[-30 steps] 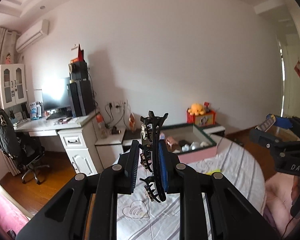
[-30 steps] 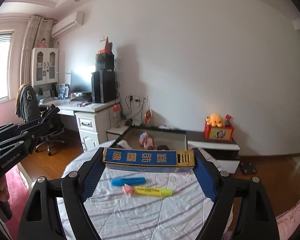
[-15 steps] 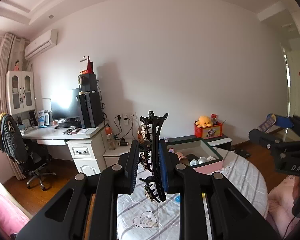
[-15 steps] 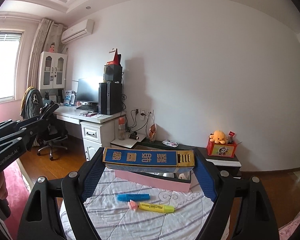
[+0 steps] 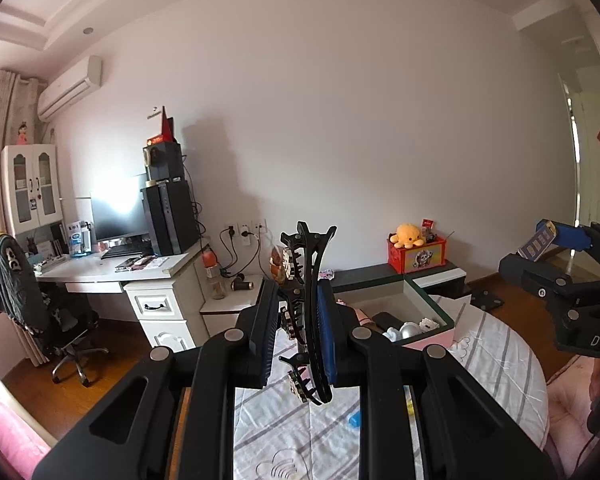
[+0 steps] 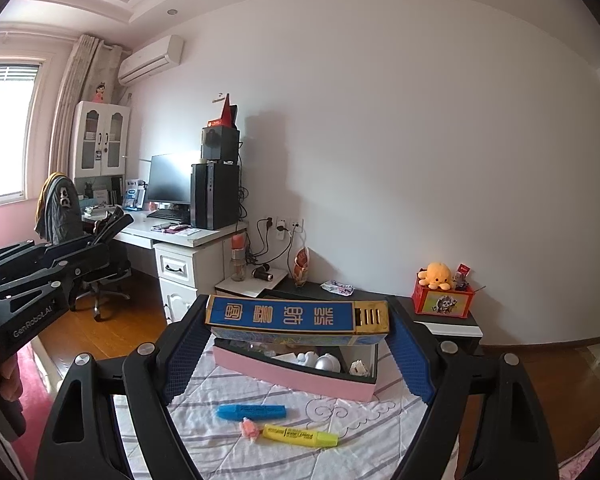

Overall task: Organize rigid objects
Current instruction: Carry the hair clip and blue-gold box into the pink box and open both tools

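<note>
The blue box hides the pink bin's far contents.

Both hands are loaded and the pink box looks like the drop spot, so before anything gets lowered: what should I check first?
1. Left gripper shut on black hair claw clip: ok.
2. Right gripper jaws on both ends of the blue box: ok.
3. Pink storage box open-topped: ok.
4. Free room inside among the white items: cannot tell.
5. Blue highlighter and yellow highlighter lie outside the box: not ok.
</note>
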Motion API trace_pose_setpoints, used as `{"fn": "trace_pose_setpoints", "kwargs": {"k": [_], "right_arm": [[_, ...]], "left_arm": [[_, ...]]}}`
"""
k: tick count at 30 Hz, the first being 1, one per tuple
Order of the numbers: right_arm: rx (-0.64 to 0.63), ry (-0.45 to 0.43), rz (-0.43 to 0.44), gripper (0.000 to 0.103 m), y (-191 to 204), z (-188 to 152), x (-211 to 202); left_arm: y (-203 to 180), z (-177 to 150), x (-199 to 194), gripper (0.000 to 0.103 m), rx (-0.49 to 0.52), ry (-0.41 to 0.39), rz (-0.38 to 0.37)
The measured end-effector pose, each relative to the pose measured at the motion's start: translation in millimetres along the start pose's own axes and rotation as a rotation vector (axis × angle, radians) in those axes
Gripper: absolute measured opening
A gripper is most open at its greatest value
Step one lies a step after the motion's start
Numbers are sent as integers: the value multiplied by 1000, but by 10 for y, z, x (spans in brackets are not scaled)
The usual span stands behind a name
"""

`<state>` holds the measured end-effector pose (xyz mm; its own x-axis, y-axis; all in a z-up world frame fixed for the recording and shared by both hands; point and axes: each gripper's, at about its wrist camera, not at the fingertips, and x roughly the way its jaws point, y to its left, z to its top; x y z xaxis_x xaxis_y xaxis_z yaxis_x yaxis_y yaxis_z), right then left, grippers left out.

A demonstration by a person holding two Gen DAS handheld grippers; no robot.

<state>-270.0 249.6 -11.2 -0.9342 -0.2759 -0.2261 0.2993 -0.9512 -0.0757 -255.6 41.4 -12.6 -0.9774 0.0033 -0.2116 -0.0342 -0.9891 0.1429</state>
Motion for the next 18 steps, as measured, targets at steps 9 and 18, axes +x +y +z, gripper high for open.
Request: {"fn": "trace_pose_setpoints", "kwargs": {"k": [9, 18], "right_arm": [[11, 30, -16, 84, -265, 20, 557], [40, 118, -27, 84, -604, -167, 1388]], "left_arm": [[-143, 94, 834, 19, 19, 68, -61], [-389, -26, 1874, 19, 42, 185, -97]]}}
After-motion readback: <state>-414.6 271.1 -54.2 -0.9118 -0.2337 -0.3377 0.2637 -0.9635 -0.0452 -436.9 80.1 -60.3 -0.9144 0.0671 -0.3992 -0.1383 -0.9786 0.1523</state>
